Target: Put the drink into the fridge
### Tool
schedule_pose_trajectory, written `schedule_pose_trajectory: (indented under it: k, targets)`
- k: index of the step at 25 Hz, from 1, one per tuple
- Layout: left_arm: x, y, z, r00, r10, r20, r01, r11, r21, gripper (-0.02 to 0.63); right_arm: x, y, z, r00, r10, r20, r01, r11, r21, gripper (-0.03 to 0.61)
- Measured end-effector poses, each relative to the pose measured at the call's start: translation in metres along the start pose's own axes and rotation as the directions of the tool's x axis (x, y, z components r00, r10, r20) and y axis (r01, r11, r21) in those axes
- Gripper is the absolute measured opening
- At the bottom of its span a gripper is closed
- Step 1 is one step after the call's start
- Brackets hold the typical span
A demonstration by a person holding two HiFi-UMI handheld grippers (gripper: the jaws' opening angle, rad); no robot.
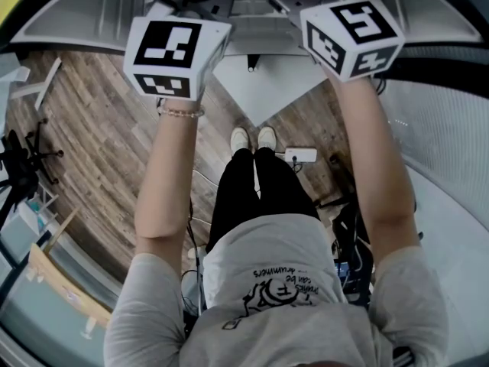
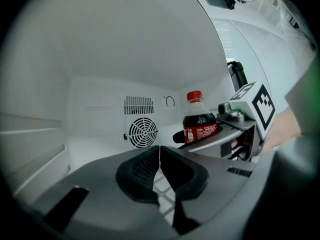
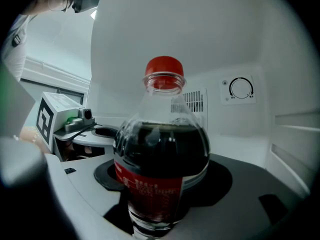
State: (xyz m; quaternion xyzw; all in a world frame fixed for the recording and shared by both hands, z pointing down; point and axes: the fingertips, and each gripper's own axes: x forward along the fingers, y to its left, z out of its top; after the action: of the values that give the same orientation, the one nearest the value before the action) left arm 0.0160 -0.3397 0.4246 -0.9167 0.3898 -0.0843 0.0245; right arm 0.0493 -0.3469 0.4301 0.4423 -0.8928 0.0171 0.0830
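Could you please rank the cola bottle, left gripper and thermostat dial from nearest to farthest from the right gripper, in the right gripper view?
1. Cola bottle: in the tongs of the right gripper.
2. Left gripper: alongside, at left.
3. Thermostat dial: fridge back wall, upper right.

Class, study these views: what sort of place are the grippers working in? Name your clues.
Probably inside a small white fridge: a round fan grille and a temperature dial on its back wall. It stands in a room with a wood floor.

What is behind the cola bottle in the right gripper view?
The fridge's white back wall, bearing a vent grille and a round dial. The bottle covers the grille's left part and the wall below it.
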Motion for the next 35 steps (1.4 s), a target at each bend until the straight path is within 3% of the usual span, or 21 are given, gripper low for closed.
schedule_pose_trajectory:
  k: [19, 26, 35]
  targets:
    - [-0.004, 0.000, 0.001, 1.000, -0.010, 0.013, 0.010, 1.000, -0.026, 0.005, -0.003, -0.005, 0.001, 0.999, -0.033, 0.025, 0.032, 0.998, 0.046, 0.364]
    - [-0.008, -0.007, 0.001, 1.000, -0.005, 0.023, 0.006, 0.999, -0.033, 0.039, -0.018, -0.005, -0.003, 0.998, -0.059, 0.030, 0.058, 0.997, 0.045, 0.371]
    - [-0.030, -0.015, 0.002, 0.999, 0.007, 0.045, -0.002, 0.994, -0.113, 0.078, -0.043, -0.006, -0.010, 0.994, -0.109, 0.020, 0.108, 0.992, 0.065, 0.371]
